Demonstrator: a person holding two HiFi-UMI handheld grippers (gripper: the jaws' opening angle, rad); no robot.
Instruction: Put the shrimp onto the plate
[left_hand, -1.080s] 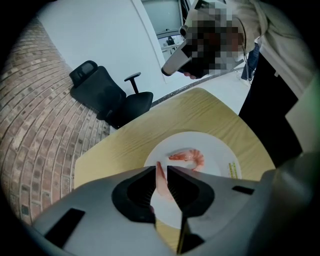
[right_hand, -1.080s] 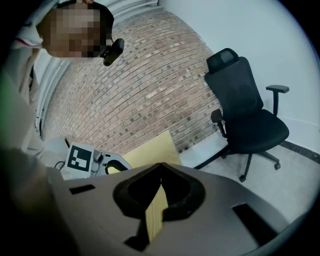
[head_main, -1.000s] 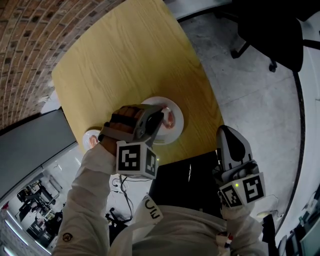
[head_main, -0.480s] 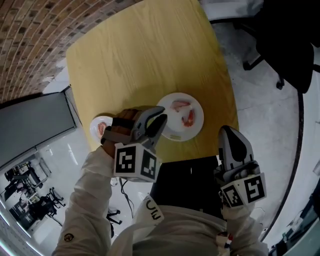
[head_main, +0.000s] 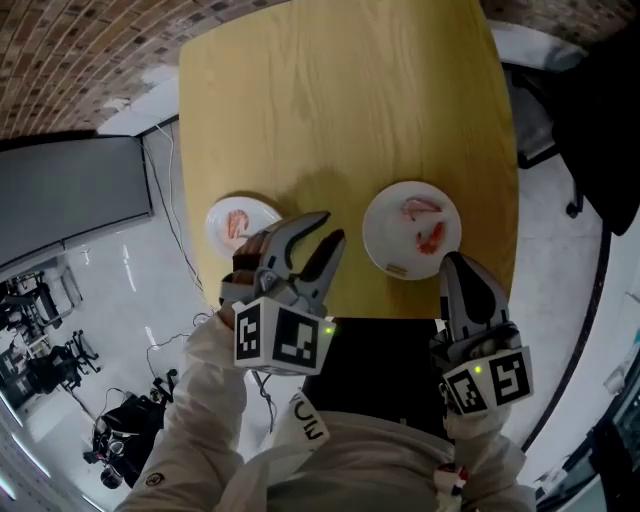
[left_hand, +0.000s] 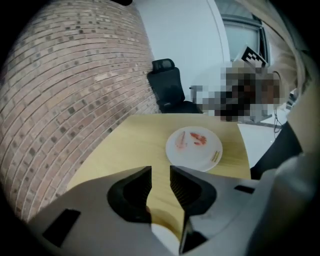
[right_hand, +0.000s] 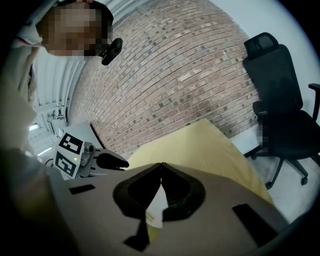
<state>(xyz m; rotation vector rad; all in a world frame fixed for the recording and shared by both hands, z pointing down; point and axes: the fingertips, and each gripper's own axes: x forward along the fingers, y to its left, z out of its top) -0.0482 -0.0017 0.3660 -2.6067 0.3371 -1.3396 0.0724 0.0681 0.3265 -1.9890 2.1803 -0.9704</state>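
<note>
A large white plate (head_main: 395, 245) lies on the yellow table (head_main: 340, 100) near its front edge, with two pink shrimp (head_main: 420, 207) (head_main: 432, 238) on it. A small white plate (head_main: 256, 210) at the table's left front corner holds another shrimp (head_main: 237, 222). My left gripper (head_main: 328, 226) hovers between the two plates; its jaws are opening and nothing is between them. In the left gripper view the large plate (left_hand: 194, 148) lies ahead, beyond the gripper (left_hand: 160, 182). My right gripper (head_main: 462, 268) is shut and empty, just right of the large plate at the table's front edge.
A black office chair (head_main: 610, 120) stands off the table's right side, on the grey floor. A grey panel (head_main: 70, 200) and cables (head_main: 165, 200) lie to the left. A brick wall (head_main: 100, 40) runs behind the table. A black surface (head_main: 380, 360) is right below the table's front edge.
My left gripper has pulled back from over the large plate toward the small one, and its jaws stand wider. Two shrimp now show on the large plate. The head view has shifted.
</note>
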